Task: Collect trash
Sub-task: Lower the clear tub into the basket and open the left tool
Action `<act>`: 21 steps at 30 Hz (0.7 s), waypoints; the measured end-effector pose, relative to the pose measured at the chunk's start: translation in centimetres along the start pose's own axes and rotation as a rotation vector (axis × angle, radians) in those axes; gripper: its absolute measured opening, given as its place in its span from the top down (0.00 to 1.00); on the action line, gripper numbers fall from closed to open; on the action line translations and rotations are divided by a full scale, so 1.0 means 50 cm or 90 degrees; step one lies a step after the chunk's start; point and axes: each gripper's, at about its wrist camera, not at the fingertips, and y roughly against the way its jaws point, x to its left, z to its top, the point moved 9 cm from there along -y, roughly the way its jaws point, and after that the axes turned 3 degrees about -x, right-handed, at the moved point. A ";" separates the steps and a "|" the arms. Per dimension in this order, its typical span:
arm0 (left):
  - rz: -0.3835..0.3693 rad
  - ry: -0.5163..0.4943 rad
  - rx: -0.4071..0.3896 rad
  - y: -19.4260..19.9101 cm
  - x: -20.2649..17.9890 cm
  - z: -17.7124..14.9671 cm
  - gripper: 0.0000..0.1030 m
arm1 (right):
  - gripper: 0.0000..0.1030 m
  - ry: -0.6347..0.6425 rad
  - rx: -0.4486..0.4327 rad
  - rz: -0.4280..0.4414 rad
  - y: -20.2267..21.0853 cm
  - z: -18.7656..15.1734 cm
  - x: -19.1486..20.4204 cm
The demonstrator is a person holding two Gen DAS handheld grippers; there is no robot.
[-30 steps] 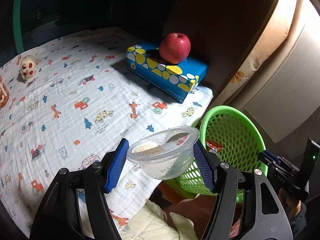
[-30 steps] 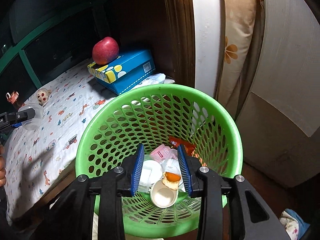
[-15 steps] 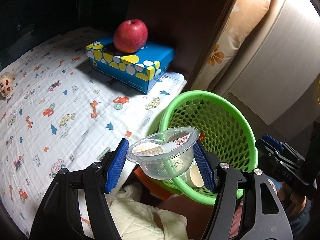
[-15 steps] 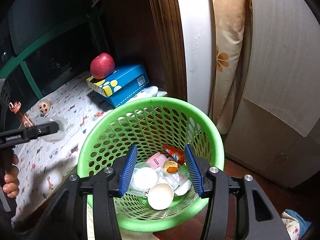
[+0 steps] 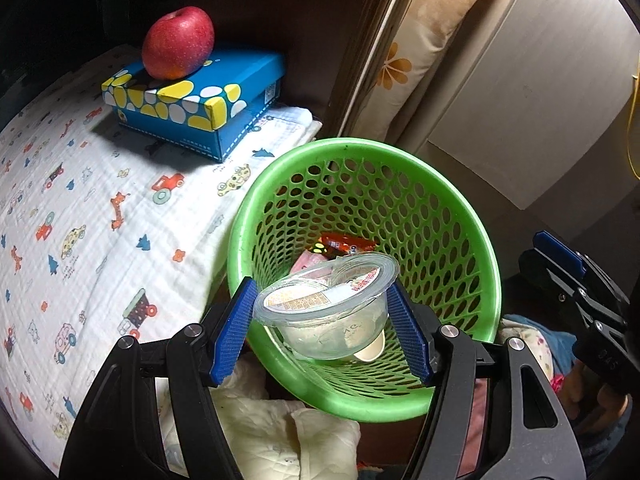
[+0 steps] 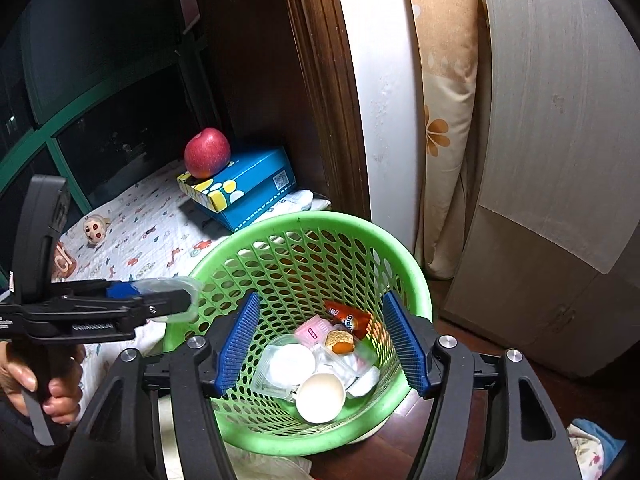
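My left gripper [image 5: 322,326] is shut on a clear plastic cup with a peeled printed lid [image 5: 326,312] and holds it over the near rim of the green mesh basket [image 5: 448,224]. In the right wrist view the left gripper [image 6: 160,300] sits at the basket's [image 6: 304,228] left rim with the cup [image 6: 172,286]. My right gripper [image 6: 322,346] is open and empty above the basket. Inside lie a paper cup [image 6: 320,398], clear tubs [image 6: 290,362], a pink packet [image 6: 314,330] and a red wrapper [image 6: 348,318].
A red apple [image 5: 178,42] sits on a blue and yellow box [image 5: 200,100] on the printed bedsheet [image 5: 80,208]. A small toy [image 6: 96,229] lies further back. A dark wooden frame [image 6: 320,100], a floral cushion [image 6: 444,120] and a grey cabinet [image 6: 560,160] stand behind the basket.
My left gripper has carried the cup rightward from above the sheet to over the basket. My right gripper has opened wider and drawn back up from the basket.
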 end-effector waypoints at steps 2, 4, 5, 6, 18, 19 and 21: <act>-0.003 -0.003 0.004 -0.004 -0.007 -0.002 0.36 | 0.39 -0.001 -0.003 0.002 0.004 0.000 0.000; -0.009 -0.004 0.009 -0.008 -0.014 -0.004 0.35 | 0.39 -0.005 -0.004 0.003 0.005 0.000 -0.002; -0.012 -0.004 0.009 -0.008 -0.016 -0.005 0.32 | 0.38 -0.007 -0.004 0.003 0.005 -0.001 -0.002; -0.016 -0.005 0.008 -0.008 -0.018 -0.005 0.31 | 0.38 -0.008 -0.003 0.003 0.005 -0.003 -0.003; 0.007 -0.008 -0.035 0.047 0.009 0.006 0.27 | 0.36 -0.013 -0.011 0.022 0.018 0.000 0.023; 0.014 -0.009 -0.042 0.054 0.015 0.008 0.27 | 0.35 -0.012 -0.011 0.024 0.018 0.000 0.028; 0.028 -0.009 -0.056 0.073 0.030 0.010 0.27 | 0.34 -0.013 -0.014 0.032 0.019 0.002 0.041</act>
